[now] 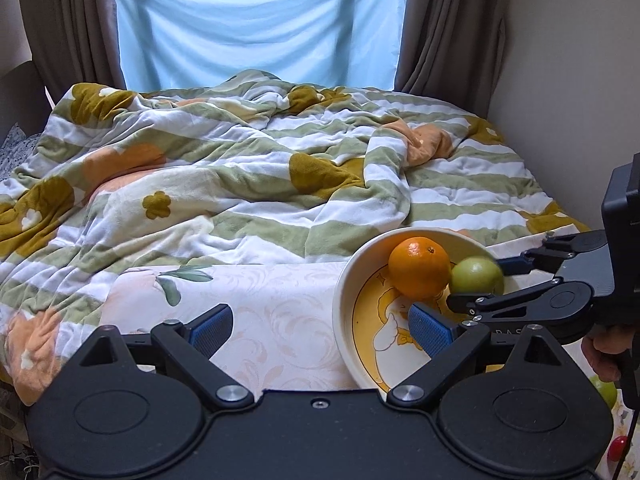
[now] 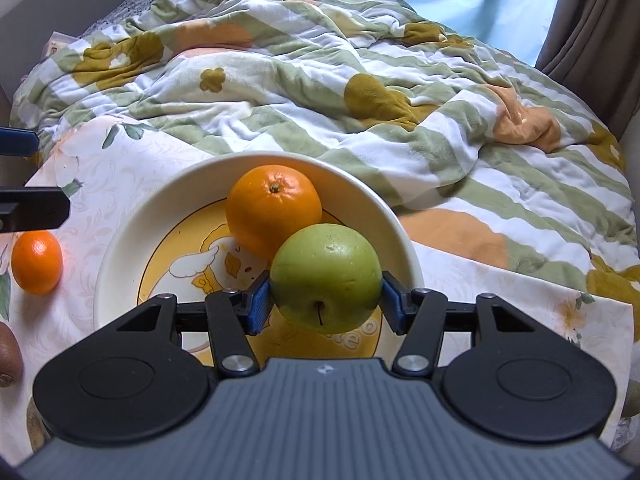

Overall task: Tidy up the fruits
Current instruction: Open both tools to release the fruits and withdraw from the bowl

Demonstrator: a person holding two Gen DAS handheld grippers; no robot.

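Note:
A cream bowl (image 2: 120, 248) with a yellow cartoon bottom stands on the floral cloth; an orange (image 2: 274, 209) lies inside it. My right gripper (image 2: 325, 300) is shut on a green apple (image 2: 326, 276), held over the bowl's near side, just in front of the orange. In the left wrist view the same bowl (image 1: 344, 280), orange (image 1: 419, 267) and apple (image 1: 476, 275) sit at the right, with the right gripper's fingers (image 1: 516, 266) around the apple. My left gripper (image 1: 320, 330) is open and empty, its right pad over the bowl's rim.
A second orange (image 2: 37, 262) and a brown kiwi (image 2: 9, 350) lie on the cloth left of the bowl. Another green fruit (image 1: 606, 390) and a red object (image 1: 616, 448) show at the lower right. A rumpled striped blanket (image 1: 240, 168) covers the bed behind.

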